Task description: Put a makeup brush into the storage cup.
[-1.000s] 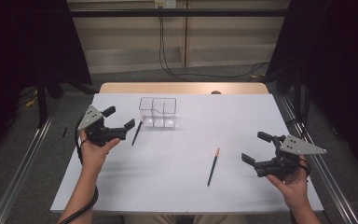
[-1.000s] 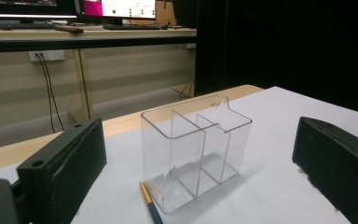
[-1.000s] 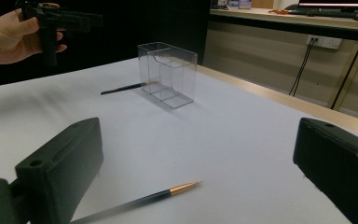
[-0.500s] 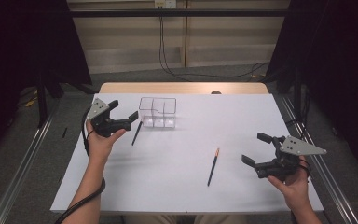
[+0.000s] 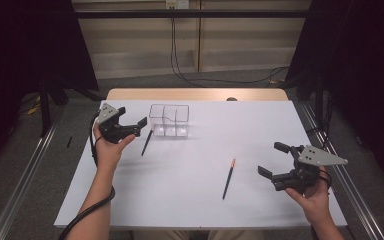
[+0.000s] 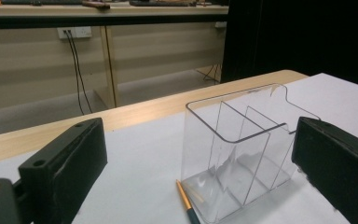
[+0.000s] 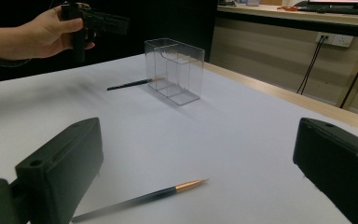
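Note:
A clear plastic box (image 5: 169, 120) with dividers stands at the table's far middle. A dark brush (image 5: 146, 142) with a gold ferrule lies just left of it, its tip by the box's base (image 6: 186, 199). My left gripper (image 5: 139, 127) is open, held above the table left of the box, and its jaws frame the box (image 6: 242, 149) in the left gripper view. A second brush (image 5: 228, 178) lies right of centre. My right gripper (image 5: 271, 159) is open at the right, and its jaws frame that brush (image 7: 140, 198) with nothing between them.
White paper (image 5: 205, 200) covers the table, with a wooden edge (image 5: 195, 94) at the far side. Metal rails (image 5: 20, 185) run along both sides on the floor. The right gripper view shows the box (image 7: 175, 70), the first brush (image 7: 130, 84) and the other hand's gripper (image 7: 98, 21).
My left gripper has moved away from the person and a little right, closer to the clear box. The right gripper has barely shifted. Both brushes lie as before.

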The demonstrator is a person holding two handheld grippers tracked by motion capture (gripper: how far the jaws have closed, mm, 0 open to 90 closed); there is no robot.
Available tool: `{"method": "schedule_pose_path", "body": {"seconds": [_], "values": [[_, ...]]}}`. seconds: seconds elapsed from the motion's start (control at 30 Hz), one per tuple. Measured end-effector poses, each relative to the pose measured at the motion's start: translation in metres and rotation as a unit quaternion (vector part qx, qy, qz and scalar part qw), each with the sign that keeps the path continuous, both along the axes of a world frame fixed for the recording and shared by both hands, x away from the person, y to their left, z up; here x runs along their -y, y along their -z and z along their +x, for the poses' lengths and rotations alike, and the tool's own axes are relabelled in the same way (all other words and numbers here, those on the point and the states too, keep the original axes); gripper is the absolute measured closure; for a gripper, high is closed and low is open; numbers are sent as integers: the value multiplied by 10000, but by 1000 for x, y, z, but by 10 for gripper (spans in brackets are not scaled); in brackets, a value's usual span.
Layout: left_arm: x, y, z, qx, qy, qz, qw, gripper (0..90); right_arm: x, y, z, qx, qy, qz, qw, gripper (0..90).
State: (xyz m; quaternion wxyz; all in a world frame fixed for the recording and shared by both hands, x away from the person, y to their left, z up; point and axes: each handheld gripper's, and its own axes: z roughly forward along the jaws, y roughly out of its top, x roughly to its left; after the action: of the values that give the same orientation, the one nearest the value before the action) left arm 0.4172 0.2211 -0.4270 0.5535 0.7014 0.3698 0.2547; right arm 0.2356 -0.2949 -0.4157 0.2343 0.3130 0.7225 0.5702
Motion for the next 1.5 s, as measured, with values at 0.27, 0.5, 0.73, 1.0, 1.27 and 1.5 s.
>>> {"method": "schedule_pose_path", "body": {"seconds": [0.27, 0.5, 0.73, 1.0, 1.27, 1.5], "values": [[2, 2, 5, -191, -135, 250, 9994, 32, 0, 0, 0, 10, -14, 7, 10000, 10], [5, -1, 8, -397, -164, 573, 9974, 37, 1, 0, 0, 8, -27, 16, 10000, 10], [9, -3, 16, -986, -191, 814, 9916, 37, 0, -1, 0, 10, -28, 19, 10000, 10], [16, -7, 22, -1391, -94, 1126, 9838, 35, 0, 0, 0, -19, -40, 0, 10000, 10], [22, -8, 26, -1726, -87, 1453, 9742, 28, -1, 0, 0, -16, -50, -14, 10000, 10], [26, -9, 29, -2092, -16, 1538, 9657, 28, -2, 0, 1, -20, -70, -18, 10000, 10]]}}
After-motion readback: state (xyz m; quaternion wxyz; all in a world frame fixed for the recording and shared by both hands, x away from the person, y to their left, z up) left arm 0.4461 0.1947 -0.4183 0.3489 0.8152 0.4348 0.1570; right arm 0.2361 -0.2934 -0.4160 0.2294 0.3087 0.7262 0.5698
